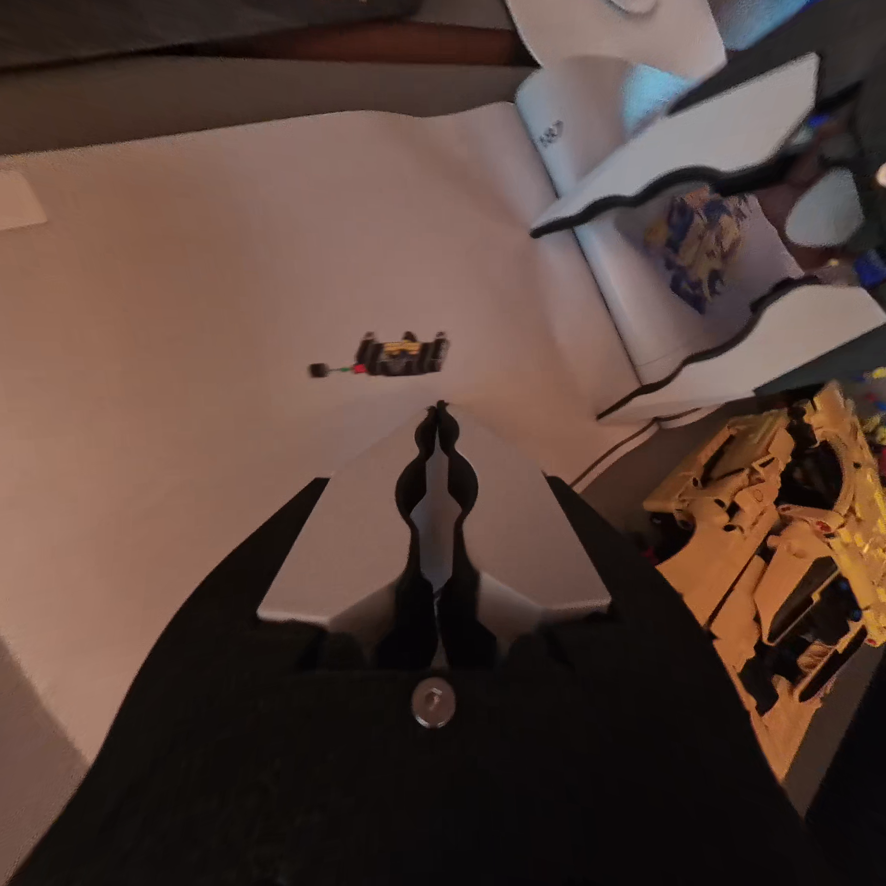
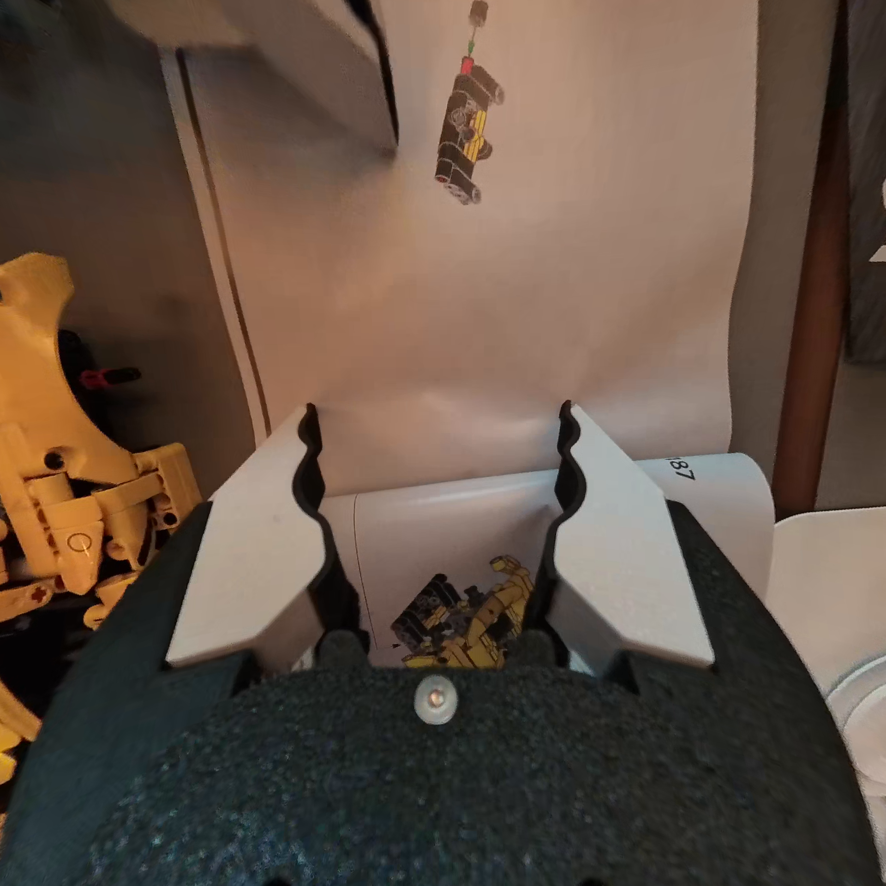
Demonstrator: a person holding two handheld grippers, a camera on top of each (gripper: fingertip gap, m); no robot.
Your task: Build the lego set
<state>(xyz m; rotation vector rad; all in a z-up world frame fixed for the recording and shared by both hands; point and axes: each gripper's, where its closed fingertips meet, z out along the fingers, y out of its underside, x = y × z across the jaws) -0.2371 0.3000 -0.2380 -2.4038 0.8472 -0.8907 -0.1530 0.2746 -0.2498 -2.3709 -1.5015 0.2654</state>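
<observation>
Two grippers over instruction booklet (image 2: 551, 297)

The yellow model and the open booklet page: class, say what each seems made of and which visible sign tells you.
The yellow model: looks like hard moulded plastic, fairly glossy; signs are crisp edges, round pin holes and soft highlights. The open booklet page: appears to be thin, smooth white paper; signs are its bending, curling edge and a printed diagram. Whether the page is coated cannot be told.
</observation>
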